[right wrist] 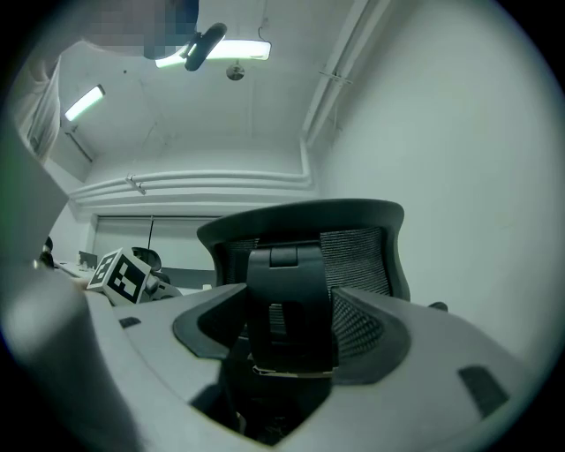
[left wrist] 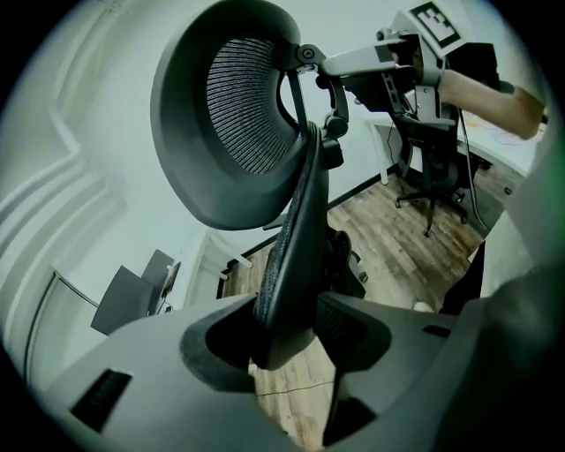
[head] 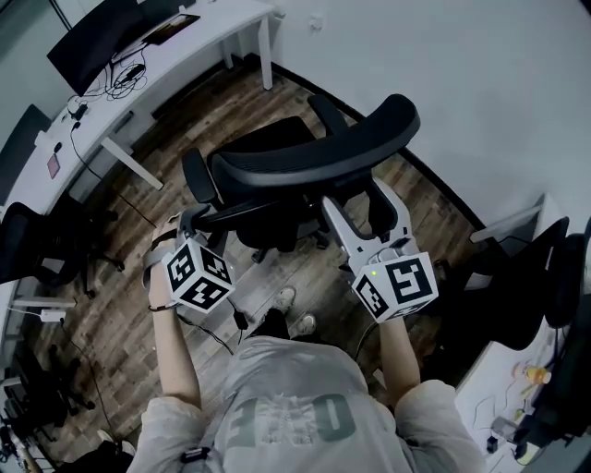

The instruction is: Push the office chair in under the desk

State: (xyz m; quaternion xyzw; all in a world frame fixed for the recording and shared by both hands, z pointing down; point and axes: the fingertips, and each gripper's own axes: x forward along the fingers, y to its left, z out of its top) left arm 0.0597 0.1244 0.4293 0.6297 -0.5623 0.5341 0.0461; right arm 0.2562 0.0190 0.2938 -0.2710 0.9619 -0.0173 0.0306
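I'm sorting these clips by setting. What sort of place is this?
Most likely an office. A white desk carries a monitor and cables. A black mesh office chair stands on wood-look flooring, and another desk chair stands at the side.

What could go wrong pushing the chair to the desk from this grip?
1. The right hand-held gripper is clamped on the headrest bracket, high on the chair; a push there may fold the headrest or tip the chair rather than roll it.
2. The left hand-held gripper holds only the thin backrest edge and could slip off.
3. The desk lies off at an angle, so the chair must turn; it may catch the desk leg.
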